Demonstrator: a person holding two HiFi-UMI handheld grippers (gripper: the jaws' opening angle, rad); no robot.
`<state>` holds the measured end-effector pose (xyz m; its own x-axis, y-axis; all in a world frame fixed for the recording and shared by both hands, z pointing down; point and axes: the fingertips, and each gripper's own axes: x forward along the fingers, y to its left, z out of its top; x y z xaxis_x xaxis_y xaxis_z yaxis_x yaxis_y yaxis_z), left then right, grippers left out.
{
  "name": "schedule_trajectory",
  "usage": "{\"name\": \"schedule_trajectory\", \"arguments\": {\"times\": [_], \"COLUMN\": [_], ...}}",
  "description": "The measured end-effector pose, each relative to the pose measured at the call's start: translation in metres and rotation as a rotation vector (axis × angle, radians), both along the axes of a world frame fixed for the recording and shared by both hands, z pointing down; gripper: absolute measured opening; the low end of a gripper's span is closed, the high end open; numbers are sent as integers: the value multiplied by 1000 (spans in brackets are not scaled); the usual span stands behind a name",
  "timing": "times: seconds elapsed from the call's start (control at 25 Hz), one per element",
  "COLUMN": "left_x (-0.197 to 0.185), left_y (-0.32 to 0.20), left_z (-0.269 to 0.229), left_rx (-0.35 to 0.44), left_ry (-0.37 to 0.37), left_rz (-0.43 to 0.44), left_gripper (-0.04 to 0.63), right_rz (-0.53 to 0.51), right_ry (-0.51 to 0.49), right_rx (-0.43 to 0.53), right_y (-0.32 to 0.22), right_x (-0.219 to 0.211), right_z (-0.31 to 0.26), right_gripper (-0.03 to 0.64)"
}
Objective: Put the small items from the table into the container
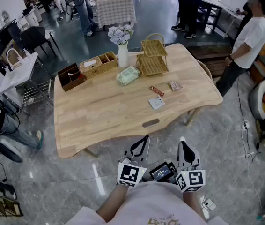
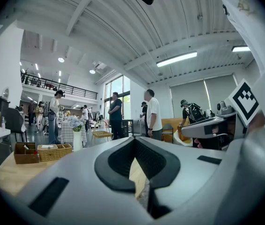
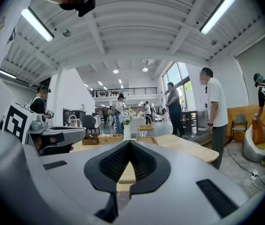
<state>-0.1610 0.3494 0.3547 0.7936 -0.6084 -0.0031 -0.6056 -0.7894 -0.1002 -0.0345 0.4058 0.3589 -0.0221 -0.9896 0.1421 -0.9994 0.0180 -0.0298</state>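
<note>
Jaws together: left gripper (image 1: 146, 137), right gripper (image 1: 182, 143) (table (image 1: 104, 114) ahead).

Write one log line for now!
task: not started | left gripper: shut, empty | right gripper: shut, empty | packets: on table

No readable text (any view)

A pale top (image 1: 157, 204) with gold print is worn; left gripper (image 1: 145, 139) and right gripper (image 1: 182, 145) are shelled in light grey, black-padded, with black-and-white marker cubes (image 1: 130, 174).
</note>
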Motion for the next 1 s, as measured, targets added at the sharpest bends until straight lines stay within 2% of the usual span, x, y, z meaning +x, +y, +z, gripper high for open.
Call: {"name": "schedule_trajectory", "arguments": {"times": [0.48,0.68,1.0], "left_x": [-3,-4,-3], "left_y": [-12,-14,-23], "left_z": [-3,-8,-2], "left_rx": [15,19,9], "left_ry": [9,11,4], "left_rz": [8,20,26], "left_gripper": [-6,-6,-7], "right_rz": [7,13,19], "right_ry": [4,-52,-51], "right_rx": [14,34,18], "right_y": [-11,-12,-20], "right_x": [-2,-4,-3], "right_z": [-2,-6,2], "right_gripper": [17,18,18]}}
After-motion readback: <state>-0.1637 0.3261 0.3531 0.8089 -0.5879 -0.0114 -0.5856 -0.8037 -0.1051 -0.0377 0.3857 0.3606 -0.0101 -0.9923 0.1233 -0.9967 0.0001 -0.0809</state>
